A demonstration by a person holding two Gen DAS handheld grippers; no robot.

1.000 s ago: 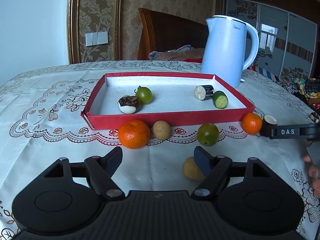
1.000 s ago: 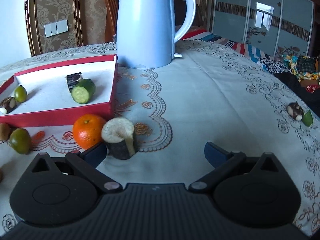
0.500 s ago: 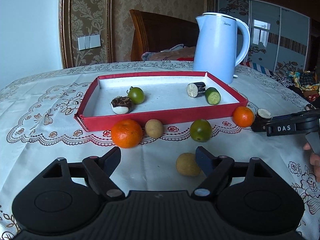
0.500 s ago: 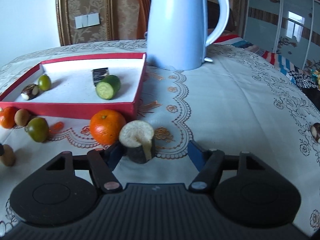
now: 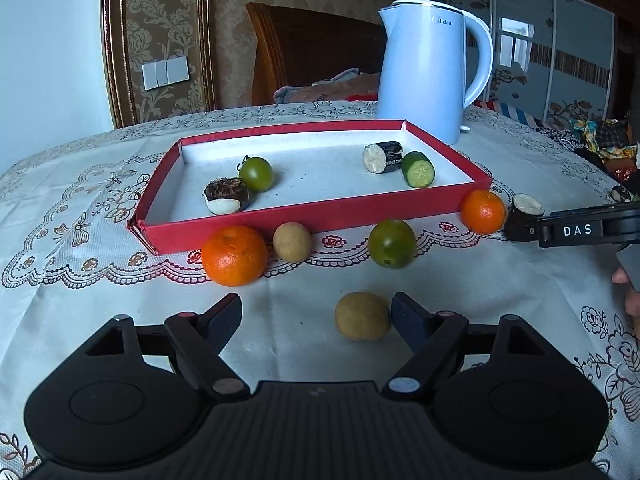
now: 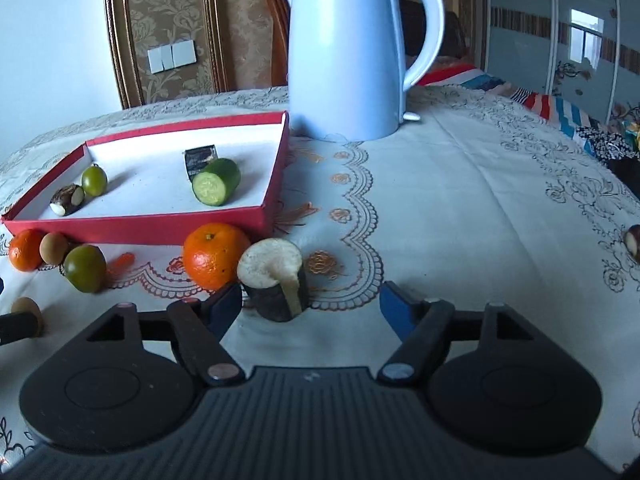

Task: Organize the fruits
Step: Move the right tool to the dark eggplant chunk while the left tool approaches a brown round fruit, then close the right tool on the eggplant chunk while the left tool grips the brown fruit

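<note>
Seemingly sugarcane, the dark-skinned chunk (image 6: pixel 275 280) stands pale-topped.

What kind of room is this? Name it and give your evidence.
Probably a home dining or living room: a lace-patterned tablecloth covers the table, an electric kettle stands on it, a carved wooden chair sits behind, and mirrored wardrobe doors line the back.

Red-walled white tray (image 5: pixel 304 220), pale blue kettle (image 5: pixel 424 76), lace-patterned cream tablecloth (image 6: pixel 480 200)
</note>
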